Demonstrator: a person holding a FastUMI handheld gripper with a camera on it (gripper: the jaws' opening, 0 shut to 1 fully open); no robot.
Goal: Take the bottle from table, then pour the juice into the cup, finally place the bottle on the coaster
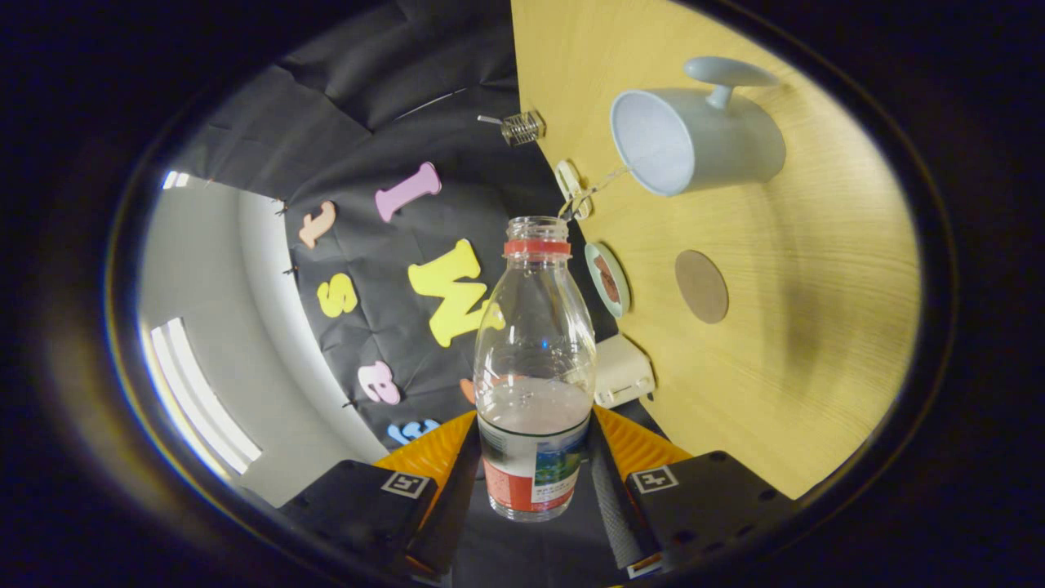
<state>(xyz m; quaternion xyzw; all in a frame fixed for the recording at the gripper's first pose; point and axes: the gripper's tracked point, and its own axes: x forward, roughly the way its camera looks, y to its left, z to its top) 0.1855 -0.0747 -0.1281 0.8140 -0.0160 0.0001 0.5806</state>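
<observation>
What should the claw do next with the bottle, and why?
Probably carry the bottle closer to the cup and line its open mouth up with the rim. The claw grips it, lifted and tipped, but the cup sits well beyond, so pouring now would likely spill.

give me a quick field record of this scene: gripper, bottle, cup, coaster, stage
gripper: shut on the bottle, a finger on each side of its lower body
bottle: clear plastic, no cap, a little liquid left
cup: pale blue mug on the wooden table, beyond the bottle
coaster: round, brown, bare, near the cup
stage: bottle held, view rolled, apparently pouring
</observation>
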